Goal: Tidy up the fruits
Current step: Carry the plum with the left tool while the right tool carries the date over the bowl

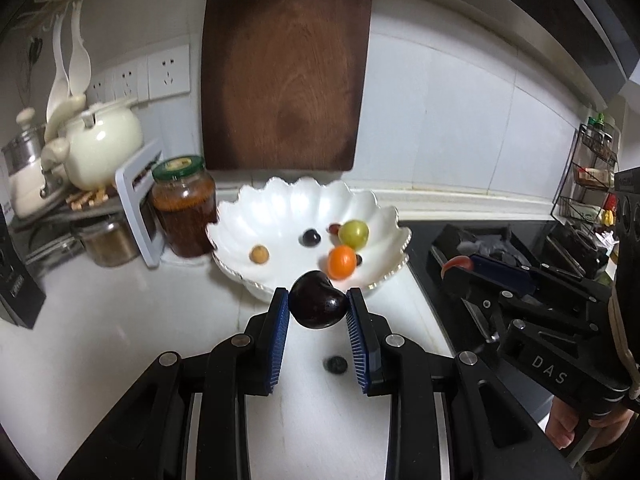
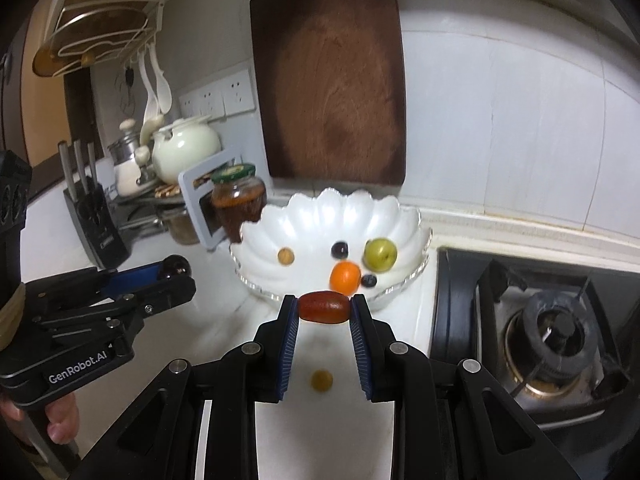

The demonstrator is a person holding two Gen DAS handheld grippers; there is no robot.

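My left gripper [image 1: 318,300] is shut on a dark purple plum [image 1: 317,305], held just in front of a white scalloped bowl [image 1: 280,200]. The bowl holds a green fruit [image 1: 353,233], an orange fruit [image 1: 341,261], a dark grape [image 1: 310,237] and a small tan fruit [image 1: 259,255]. My right gripper [image 2: 323,307] is shut on a red-brown date [image 2: 323,307], close to the bowl's [image 2: 352,204] front rim. A small yellow fruit [image 2: 321,381] lies on the counter below it. A dark berry [image 1: 335,364] lies on the counter under my left gripper.
A wooden cutting board [image 1: 284,68] leans on the wall behind the bowl. A jar [image 1: 183,205], a white pot [image 1: 102,148] and a knife block [image 2: 95,216] stand to the left. A gas stove [image 2: 548,332] is on the right.
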